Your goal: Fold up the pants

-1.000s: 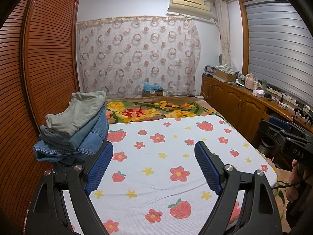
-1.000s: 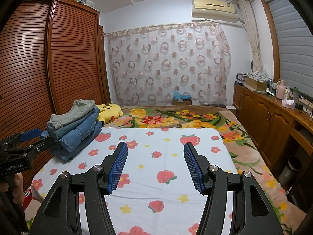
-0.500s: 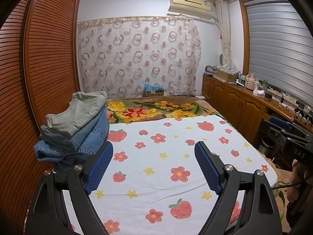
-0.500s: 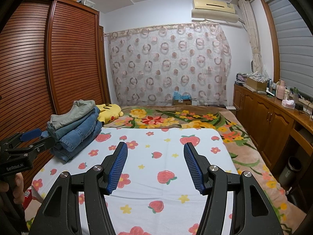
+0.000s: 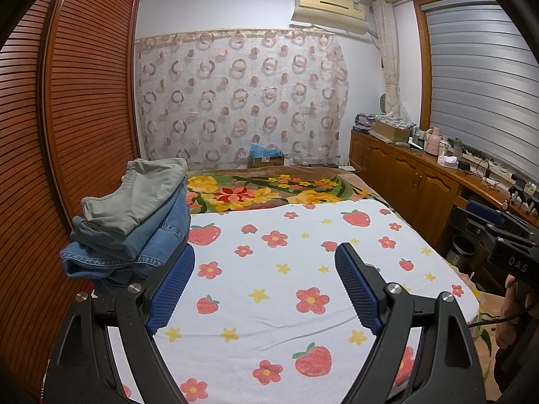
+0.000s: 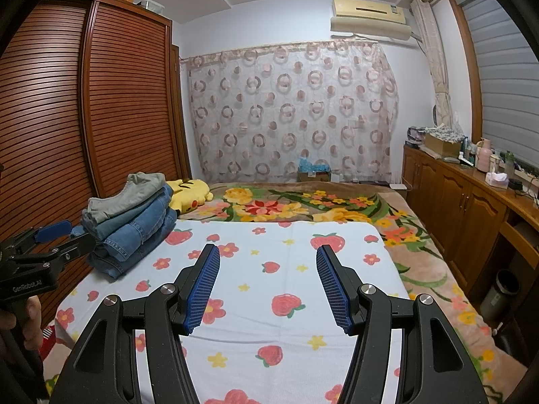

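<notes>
A stack of folded pants [image 5: 131, 222] [image 6: 131, 222], blue jeans with a grey-green pair on top, lies at the left edge of the strawberry-print sheet [image 5: 289, 289] [image 6: 289, 269]. My left gripper [image 5: 264, 259] hovers open over the sheet just right of the stack, with nothing between its blue pads. Over the middle of the sheet my right gripper [image 6: 267, 259] is open and empty too. In the right wrist view the left gripper [image 6: 62, 239] shows at the left edge beside the stack. At the right edge of the left wrist view the right gripper's body [image 5: 498, 235] is visible.
A flowered blanket [image 6: 303, 205] covers the far half of the bed, and a yellow plush toy [image 6: 188, 193] lies behind the stack. A slatted wooden wardrobe [image 5: 77, 101] stands close on the left. Wooden cabinets [image 6: 465, 208] with clutter run along the right. A bin [image 6: 502, 289] stands below them.
</notes>
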